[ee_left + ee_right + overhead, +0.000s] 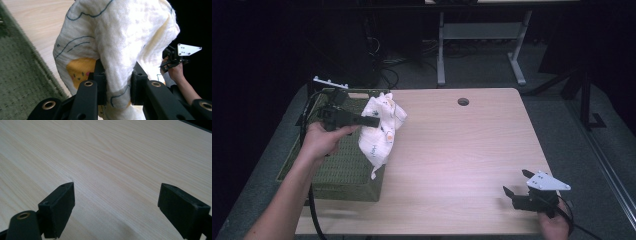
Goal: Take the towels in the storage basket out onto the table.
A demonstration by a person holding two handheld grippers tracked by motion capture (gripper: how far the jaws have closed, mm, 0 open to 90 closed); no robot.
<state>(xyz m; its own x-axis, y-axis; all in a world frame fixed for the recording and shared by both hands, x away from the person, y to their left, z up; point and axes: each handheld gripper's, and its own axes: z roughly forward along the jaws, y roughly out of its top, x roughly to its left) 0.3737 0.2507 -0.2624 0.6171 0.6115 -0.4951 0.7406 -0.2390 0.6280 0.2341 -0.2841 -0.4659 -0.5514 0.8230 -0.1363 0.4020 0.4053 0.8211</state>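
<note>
- We see the left claw (374, 121) held above the left part of the surface (462, 150), its jaws pressed onto a white cloth (382, 130) and pinching a fold of it.
- In the left gripper view the cloth (117, 42) bunches between the two black jaws of that claw (117, 87); it is pale cream with thin blue lines and a yellow patch low on its left side.
- The cloth hangs from the claw in the high view, its lower tip dangling over the right edge of a green basket (342, 170) that sits at the left end of the surface.
- We cannot tell whether that lower tip touches the basket's rim or hangs just clear of it.
- The left hand (324, 140) grips the handle, with the forearm coming in from the bottom left and a black cable trailing beside it.
- The right claw (517, 182) sits near the bottom right corner of the surface, well apart from the cloth, with a grey three-cornered plate on top.
- In the right gripper view the jaws of that claw (116, 205) are spread wide, with bare pale wood (112, 157) between them.
- The right hand (554, 225) holds it from below at the surface's front edge.
- A round hole (463, 101) lies near the far edge of the surface.
</note>
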